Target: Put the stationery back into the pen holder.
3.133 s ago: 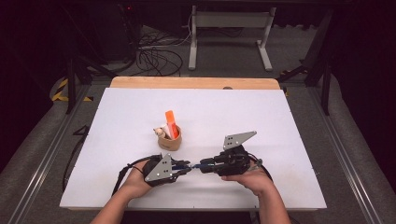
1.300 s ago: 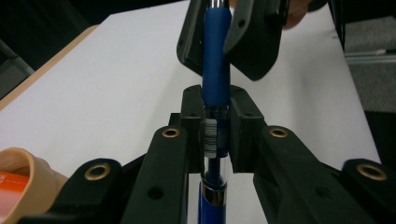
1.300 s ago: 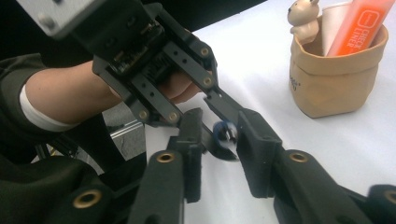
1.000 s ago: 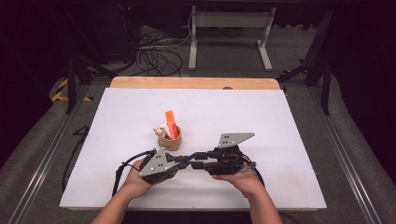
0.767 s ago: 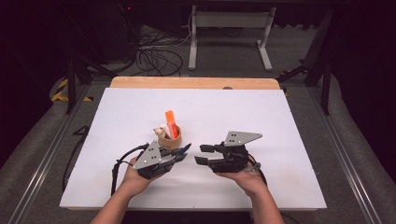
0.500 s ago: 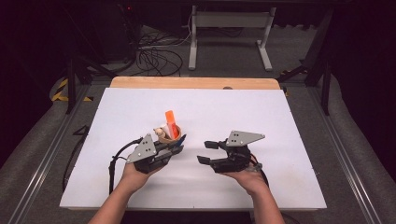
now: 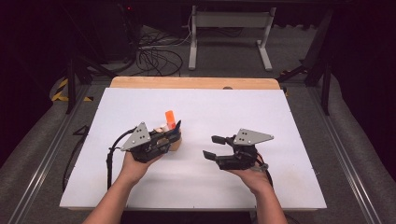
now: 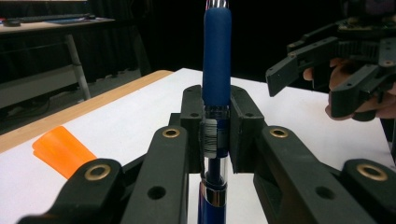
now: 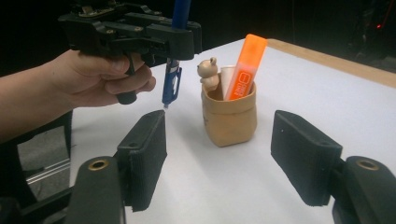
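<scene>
My left gripper [image 7: 176, 136] is shut on a blue pen [image 8: 216, 56], which stands upright between its pads with the tip down. In the right gripper view the pen [image 9: 172, 84] hangs just left of a tan pouch [image 9: 229, 119]. The pouch holds an orange highlighter [image 9: 245, 65] and a small bear figure [image 9: 208, 72]. In the high view the left gripper sits right beside the pouch [image 7: 175, 144]. My right gripper [image 7: 212, 146] is a hand's width to the right. Its jaws have just been opening and nothing is between them.
A white board [image 7: 280, 121] covers the wooden table. Black cables and a metal stand lie on the floor beyond the far edge. The left gripper's cable loops over the board at the left.
The two grippers met tip to tip at the pen a second ago. The left gripper has since carried the pen up and away toward the pouch. The right jaws have spread apart.
</scene>
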Motion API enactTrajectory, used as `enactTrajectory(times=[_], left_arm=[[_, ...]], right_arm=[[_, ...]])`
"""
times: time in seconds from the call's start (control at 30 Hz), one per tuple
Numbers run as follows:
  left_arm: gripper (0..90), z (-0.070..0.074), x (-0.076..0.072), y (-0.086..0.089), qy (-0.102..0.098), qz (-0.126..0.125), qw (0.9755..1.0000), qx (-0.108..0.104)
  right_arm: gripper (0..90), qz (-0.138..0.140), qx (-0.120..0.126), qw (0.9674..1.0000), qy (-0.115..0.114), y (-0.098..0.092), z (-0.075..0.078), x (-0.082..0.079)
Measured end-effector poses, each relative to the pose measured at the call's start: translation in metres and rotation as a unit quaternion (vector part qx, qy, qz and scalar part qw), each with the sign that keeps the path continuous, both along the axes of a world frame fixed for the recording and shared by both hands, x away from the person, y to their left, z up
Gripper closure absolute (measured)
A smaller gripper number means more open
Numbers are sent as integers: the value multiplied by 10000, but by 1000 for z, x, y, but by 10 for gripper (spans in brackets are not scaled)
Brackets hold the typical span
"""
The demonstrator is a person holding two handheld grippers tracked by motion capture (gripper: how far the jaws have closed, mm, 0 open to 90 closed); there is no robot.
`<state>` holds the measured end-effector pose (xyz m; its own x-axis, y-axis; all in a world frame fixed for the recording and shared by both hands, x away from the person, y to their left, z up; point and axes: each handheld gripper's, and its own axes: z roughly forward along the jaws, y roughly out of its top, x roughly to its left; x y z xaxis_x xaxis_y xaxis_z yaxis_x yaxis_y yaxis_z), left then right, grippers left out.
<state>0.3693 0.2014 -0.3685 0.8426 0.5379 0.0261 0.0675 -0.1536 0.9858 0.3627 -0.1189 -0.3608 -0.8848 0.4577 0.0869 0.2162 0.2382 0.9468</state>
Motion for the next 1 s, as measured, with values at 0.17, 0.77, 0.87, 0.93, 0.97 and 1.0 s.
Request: enactTrajectory(times=[0.17, 0.77, 0.87, 0.93, 0.97, 1.0], left_arm=[[786, 3, 6, 1, 69, 41, 9999, -137], [786, 4, 30, 4, -163, 324, 9980, -518], [786, 1, 35, 5, -155, 363, 9973, -621], [786, 0, 37, 6, -154, 370, 9970, -663], [786, 0, 37, 6, -166, 374, 9968, -680], [786, -1, 38, 6, -179, 370, 9968, -687]], right_arm=[[363, -41, 28, 10000, -68, -3, 1, 0], [371, -123, 52, 9994, -334, -5, 2, -2], [374, -125, 57, 9993, -337, -5, 2, -2], [377, -117, 71, 9993, -343, -5, 2, -2], [378, -115, 64, 9993, -341, -5, 2, -2], [379, -112, 55, 9993, -353, -5, 2, -2]])
